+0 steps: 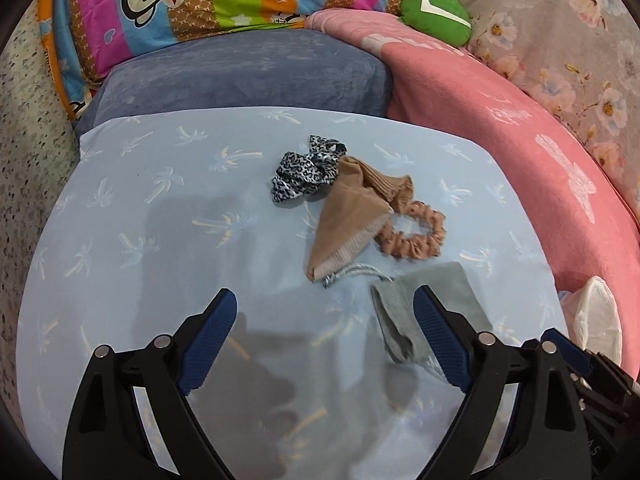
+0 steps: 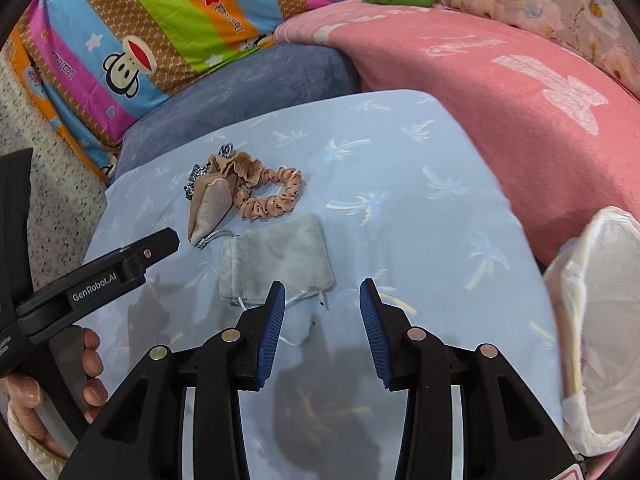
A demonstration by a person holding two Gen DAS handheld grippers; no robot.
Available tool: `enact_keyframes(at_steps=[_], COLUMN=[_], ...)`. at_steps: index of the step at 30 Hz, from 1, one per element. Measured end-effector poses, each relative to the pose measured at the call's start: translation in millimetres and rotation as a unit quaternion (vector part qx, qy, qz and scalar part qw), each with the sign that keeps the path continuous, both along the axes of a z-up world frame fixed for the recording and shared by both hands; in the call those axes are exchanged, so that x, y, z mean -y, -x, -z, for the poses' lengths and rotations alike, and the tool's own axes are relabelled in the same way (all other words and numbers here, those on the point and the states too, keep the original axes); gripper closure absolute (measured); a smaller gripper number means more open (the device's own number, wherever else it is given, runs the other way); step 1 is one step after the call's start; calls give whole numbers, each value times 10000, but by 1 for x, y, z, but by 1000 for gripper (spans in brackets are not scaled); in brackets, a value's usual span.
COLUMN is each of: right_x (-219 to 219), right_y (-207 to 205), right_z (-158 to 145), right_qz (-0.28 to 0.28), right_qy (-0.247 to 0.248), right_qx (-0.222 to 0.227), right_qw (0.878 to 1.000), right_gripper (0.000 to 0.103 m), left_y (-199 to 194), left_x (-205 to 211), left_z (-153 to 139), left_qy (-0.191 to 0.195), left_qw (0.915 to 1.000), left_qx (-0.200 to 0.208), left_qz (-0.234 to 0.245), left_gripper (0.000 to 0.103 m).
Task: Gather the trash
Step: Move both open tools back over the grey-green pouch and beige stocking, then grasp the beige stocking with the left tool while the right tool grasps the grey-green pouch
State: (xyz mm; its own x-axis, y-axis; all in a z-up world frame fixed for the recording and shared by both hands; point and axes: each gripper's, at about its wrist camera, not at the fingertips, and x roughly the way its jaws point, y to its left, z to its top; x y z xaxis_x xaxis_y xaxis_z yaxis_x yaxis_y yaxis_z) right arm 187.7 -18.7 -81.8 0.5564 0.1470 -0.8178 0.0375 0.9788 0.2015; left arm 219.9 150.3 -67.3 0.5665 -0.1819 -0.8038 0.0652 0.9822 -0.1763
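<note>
1. Nothing looks collected so far: all the small items lie on the light blue palm-print sheet [image 2: 400,200] of the bed, and I can see nothing inside the white bag [image 2: 600,320] at the bed's right edge, though much of its interior is hidden.
2. The trash forms one loose cluster: a grey drawstring pouch [image 2: 276,264] nearest, a tan cloth piece [image 1: 344,224] just behind it, a peach scrunchie [image 1: 416,236] touching the tan cloth, and a leopard-print scrunchie [image 1: 304,172] at the far end.
3. The left gripper [image 1: 324,320] hovers above the sheet with its fingers spread wide and empty; the right-hand finger overlaps the pouch in the view, but contact cannot be confirmed.
4. The right gripper [image 2: 322,320] also has its fingers spread and holds nothing, with the pouch's cord [image 2: 296,340] lying just ahead of the left finger.
5. By my judgement the whole task remains: each item needs picking up and carrying to the bag.
6. Open sheet lies on every side of the cluster, so approach is easy. A blue cushion [image 1: 240,76] and pink blanket [image 2: 480,92] bound the far and right sides; the two grippers sit near each other, so crossing paths is the main risk.
</note>
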Motion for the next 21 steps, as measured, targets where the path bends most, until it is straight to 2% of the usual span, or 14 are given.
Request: enact_keyframes(at_steps=[10, 12, 15, 16, 17, 19, 20, 21], right_x=[-15, -16, -16, -17, -17, -20, -20, -20], right_y=[-37, -41, -42, -42, -41, -40, -39, -39], right_z=[31, 35, 43, 44, 45, 45, 46, 46], right_qz=[7, 20, 24, 28, 40, 45, 54, 52], right_qy=[-22, -34, -39, -22, 23, 136, 182, 214], right_qx=[-259, -301, -352, -362, -318, -293, -284, -285], right_qw=[9997, 9995, 9994, 9993, 9995, 9995, 9994, 9994], right_gripper=[64, 64, 64, 64, 66, 69, 74, 79], left_y=[-37, -42, -48, -49, -49, -48, -46, -45], left_x=[11, 12, 13, 12, 11, 8, 6, 5], left_z=[12, 14, 20, 22, 24, 27, 27, 26], left_qy=[163, 236, 398, 475, 601, 754, 788, 805], left_qw=[9997, 9994, 9984, 9979, 9969, 9955, 9952, 9951], left_qx=[-55, -102, -269, -324, -393, -473, -473, -470], left_qz=[180, 228, 301, 307, 332, 334, 332, 324], left_gripper=[20, 27, 44, 53, 65, 74, 81, 84])
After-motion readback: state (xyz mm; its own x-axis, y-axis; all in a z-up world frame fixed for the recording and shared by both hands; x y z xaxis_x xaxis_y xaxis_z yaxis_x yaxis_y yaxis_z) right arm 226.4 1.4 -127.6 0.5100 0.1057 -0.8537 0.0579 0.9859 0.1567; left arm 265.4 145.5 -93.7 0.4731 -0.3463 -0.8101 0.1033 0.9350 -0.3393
